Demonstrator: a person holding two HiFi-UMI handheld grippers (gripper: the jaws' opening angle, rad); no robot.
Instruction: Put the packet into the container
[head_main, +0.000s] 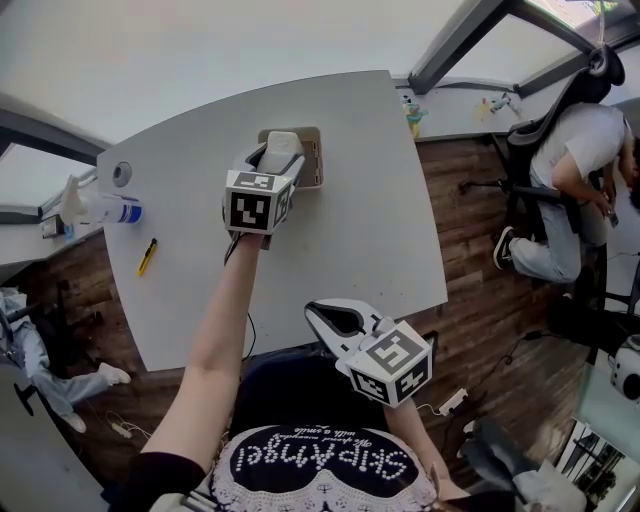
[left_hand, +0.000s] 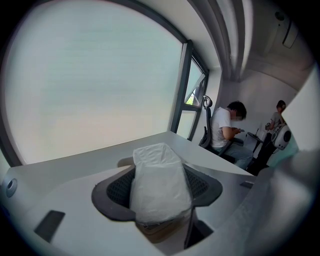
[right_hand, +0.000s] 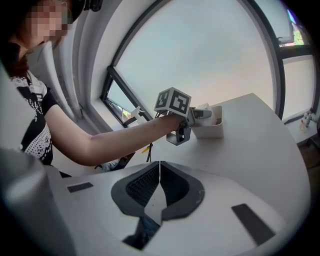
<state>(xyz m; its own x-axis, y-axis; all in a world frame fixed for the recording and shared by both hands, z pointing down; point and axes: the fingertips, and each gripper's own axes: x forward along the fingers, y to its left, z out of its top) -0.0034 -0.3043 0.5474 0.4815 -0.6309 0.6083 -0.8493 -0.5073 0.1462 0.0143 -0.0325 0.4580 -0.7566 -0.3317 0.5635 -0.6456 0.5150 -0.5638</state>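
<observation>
A white packet (head_main: 285, 143) is clamped between the jaws of my left gripper (head_main: 274, 162), just above the beige open container (head_main: 312, 170) at the table's far side. In the left gripper view the packet (left_hand: 159, 185) fills the gap between the dark pads, and the container's rim (left_hand: 124, 161) shows behind it. My right gripper (head_main: 313, 312) hangs over the table's near edge, shut with nothing in it. In the right gripper view its jaws meet (right_hand: 160, 164). Farther off there are the left gripper (right_hand: 186, 131) and the container (right_hand: 212, 128).
A spray bottle (head_main: 98, 209), a yellow marker (head_main: 146, 256) and a round grommet (head_main: 122, 174) lie at the grey table's (head_main: 370, 230) left part. A person sits in an office chair (head_main: 565, 170) beyond the table's right edge. Cables lie on the wooden floor.
</observation>
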